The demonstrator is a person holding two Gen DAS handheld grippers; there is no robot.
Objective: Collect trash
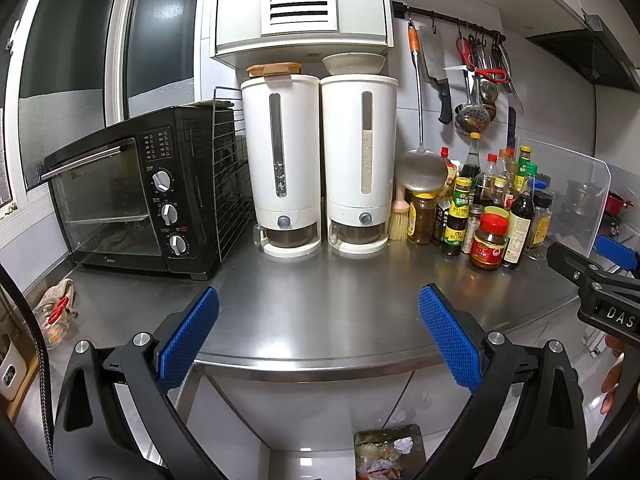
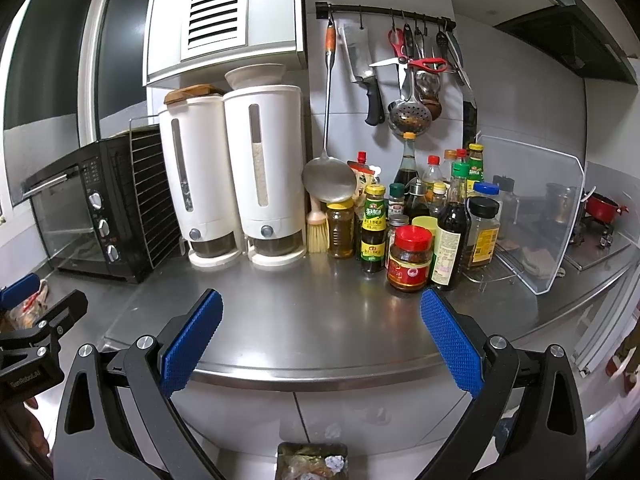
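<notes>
A trash bin (image 1: 388,456) stands on the floor below the steel counter (image 1: 320,300), with crumpled paper and wrappers inside; it also shows in the right wrist view (image 2: 312,460). A crumpled bag with something red in it (image 1: 56,312) lies at the counter's left end. My left gripper (image 1: 318,332) is open and empty, held over the counter's front edge. My right gripper (image 2: 320,334) is open and empty too, to the right of the left one, above the same edge of the counter (image 2: 300,312).
A black toaster oven (image 1: 132,200) stands at the back left, two white grain dispensers (image 1: 320,160) in the middle, a cluster of sauce bottles and jars (image 2: 424,224) at the right. Utensils and knives hang on a wall rail (image 2: 400,60). A clear splash guard (image 2: 540,208) screens the stove.
</notes>
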